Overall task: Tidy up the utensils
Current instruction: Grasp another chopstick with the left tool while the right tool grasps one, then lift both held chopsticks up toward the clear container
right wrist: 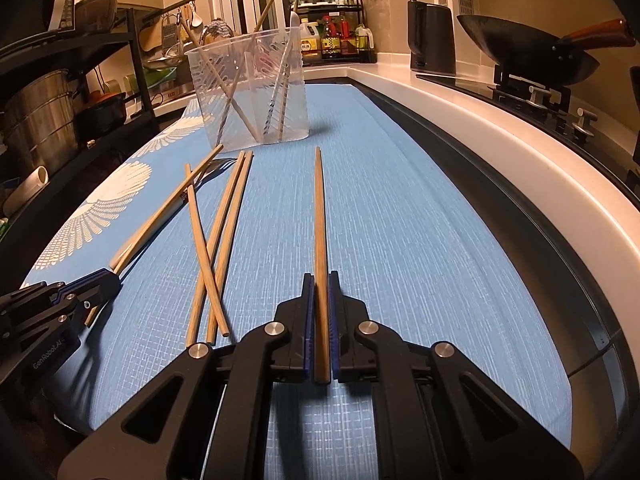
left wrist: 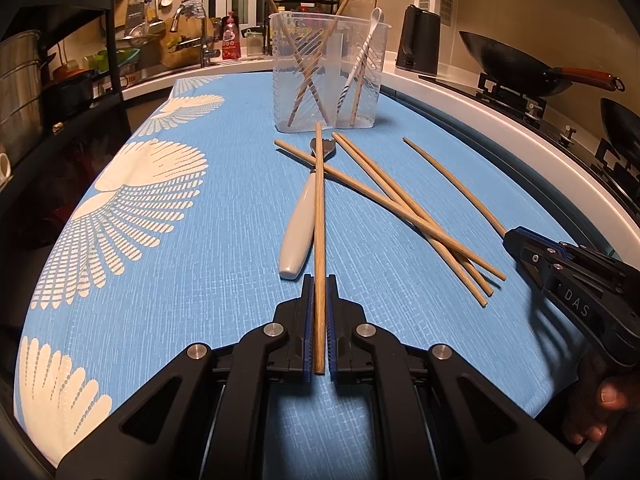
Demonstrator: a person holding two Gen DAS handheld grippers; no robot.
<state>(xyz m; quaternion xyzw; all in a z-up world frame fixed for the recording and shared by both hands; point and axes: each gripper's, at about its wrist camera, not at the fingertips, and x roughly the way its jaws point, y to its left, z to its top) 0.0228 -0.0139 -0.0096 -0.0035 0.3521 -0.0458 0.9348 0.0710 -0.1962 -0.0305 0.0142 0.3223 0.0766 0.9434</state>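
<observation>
My left gripper (left wrist: 319, 280) is shut on a wooden chopstick (left wrist: 319, 208) that points toward the clear plastic holder (left wrist: 326, 76). My right gripper (right wrist: 319, 278) is shut on another wooden chopstick (right wrist: 319, 216), seen at the right in the left wrist view (left wrist: 452, 180). The holder (right wrist: 250, 92) holds several chopsticks and a white spoon (left wrist: 362, 64). On the blue cloth (left wrist: 208, 240) lie three loose chopsticks (left wrist: 404, 208) and a fork with a white handle (left wrist: 298, 232). The loose chopsticks (right wrist: 220, 240) lie between the two grippers.
A black kettle (left wrist: 418, 40) and a wok (left wrist: 516, 64) on the stove stand at the right, beyond the white counter edge (right wrist: 480, 128). A sink, a tap and black shelves with pots (right wrist: 44, 120) are at the left. Sauce bottles (right wrist: 336, 38) stand behind the holder.
</observation>
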